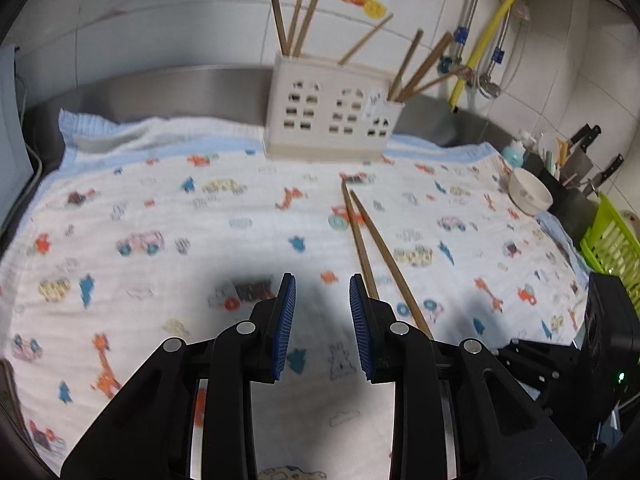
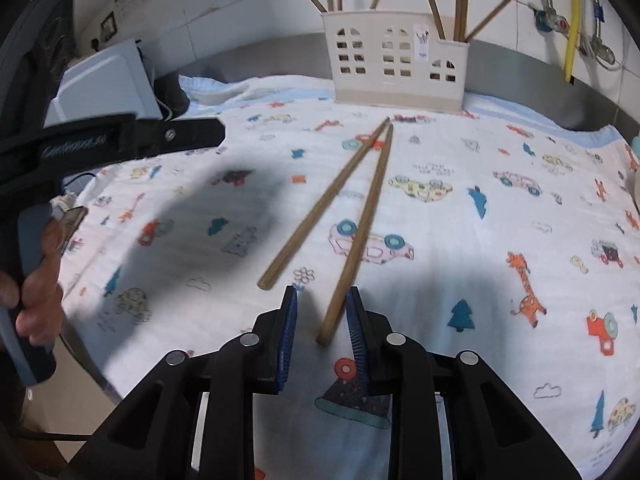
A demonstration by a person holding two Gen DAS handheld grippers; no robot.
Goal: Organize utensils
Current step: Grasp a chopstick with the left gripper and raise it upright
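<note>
Two brown wooden chopsticks [image 2: 324, 204] lie in a narrow V on the printed cloth [image 2: 460, 220], tips toward the cream holder [image 2: 396, 64], which stands at the back with several chopsticks in it. My right gripper [image 2: 322, 294] is low over the cloth. The near end of the right-hand chopstick [image 2: 366, 224] lies between its blue pads, which stand apart and do not clamp it. My left gripper [image 1: 322, 280] hovers open with nothing in it, just left of the same chopsticks [image 1: 384, 248]. One chopstick runs behind its right finger. The holder [image 1: 332, 116] is straight ahead.
A white bowl [image 1: 530, 192], a knife rack [image 1: 580, 160] and a green basket [image 1: 612, 240] crowd the right edge. A white box [image 2: 104, 80] sits at the far left. A person's hand [image 2: 36, 280] holds the left gripper's handle. Pipes and a yellow hose [image 1: 492, 28] run down the tiled wall.
</note>
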